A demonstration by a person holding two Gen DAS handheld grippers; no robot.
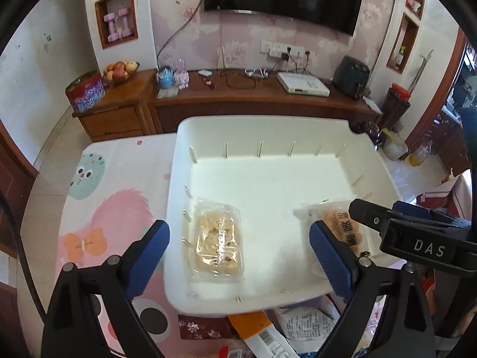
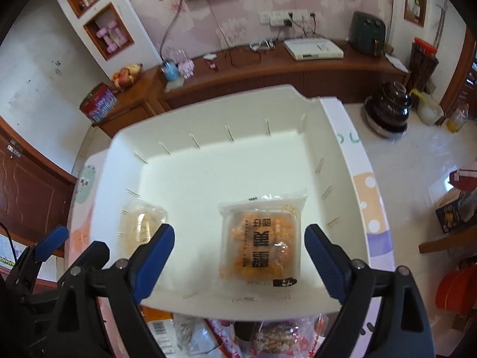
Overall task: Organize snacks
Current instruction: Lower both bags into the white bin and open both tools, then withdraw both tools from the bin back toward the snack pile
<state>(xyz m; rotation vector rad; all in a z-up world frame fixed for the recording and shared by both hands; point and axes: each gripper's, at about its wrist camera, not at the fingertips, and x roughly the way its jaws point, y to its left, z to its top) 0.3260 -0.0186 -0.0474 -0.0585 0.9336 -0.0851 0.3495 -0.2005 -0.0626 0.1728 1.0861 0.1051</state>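
A white plastic bin (image 1: 262, 128) sits on the table; it also shows in the right wrist view (image 2: 208, 104). Inside lie two clear-wrapped snacks: a pale pastry pack (image 1: 217, 240) at the left, also in the right wrist view (image 2: 143, 223), and an orange pastry pack with dark lettering (image 2: 262, 241) at the right, also in the left wrist view (image 1: 340, 223). My left gripper (image 1: 238, 253) is open and empty above the pale pack. My right gripper (image 2: 240, 256) is open and empty above the orange pack.
More wrapped snacks lie on the table before the bin's near edge (image 1: 283, 331), also in the right wrist view (image 2: 268, 340). The table has a cartoon-print cloth (image 1: 113, 197). A wooden TV cabinet (image 1: 238, 101) stands behind. Jars and a dark pot (image 2: 387, 110) sit on the floor at the right.
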